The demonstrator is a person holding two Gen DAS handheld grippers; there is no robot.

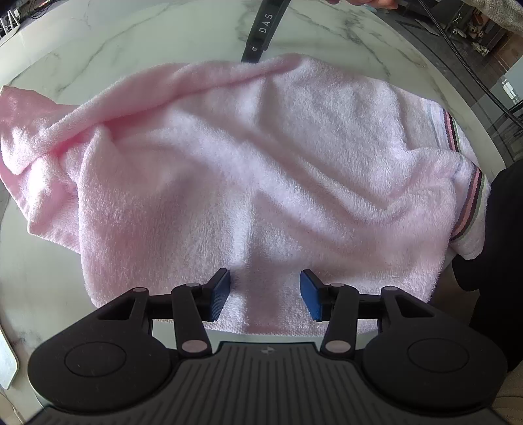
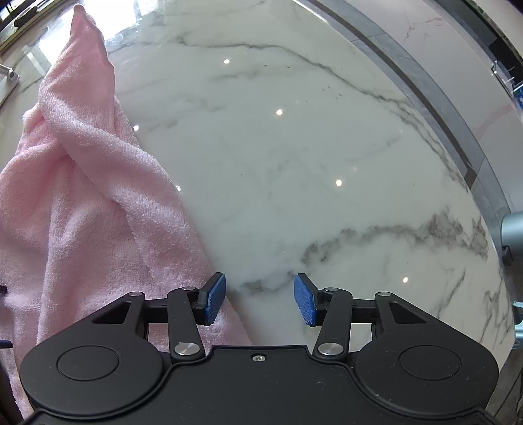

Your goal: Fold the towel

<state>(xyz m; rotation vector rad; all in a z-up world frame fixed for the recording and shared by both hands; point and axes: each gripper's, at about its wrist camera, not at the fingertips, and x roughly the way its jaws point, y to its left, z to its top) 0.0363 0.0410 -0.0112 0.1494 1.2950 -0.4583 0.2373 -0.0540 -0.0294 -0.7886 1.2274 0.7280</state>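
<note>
A pale pink terry towel (image 1: 248,170) lies rumpled on the white marble table (image 1: 137,39), with a striped hem (image 1: 467,202) at its right end. My left gripper (image 1: 264,294) is open and empty, hovering over the towel's near edge. In the right wrist view the same towel (image 2: 81,196) lies bunched at the left. My right gripper (image 2: 260,299) is open and empty over bare marble (image 2: 310,147), its left finger just above the towel's edge.
A black bar marked DAS (image 1: 263,29), part of the other gripper, reaches in beyond the towel's far edge. The table's curved edge (image 2: 457,137) runs along the right. A dark shape (image 1: 500,235) stands at the right of the left wrist view.
</note>
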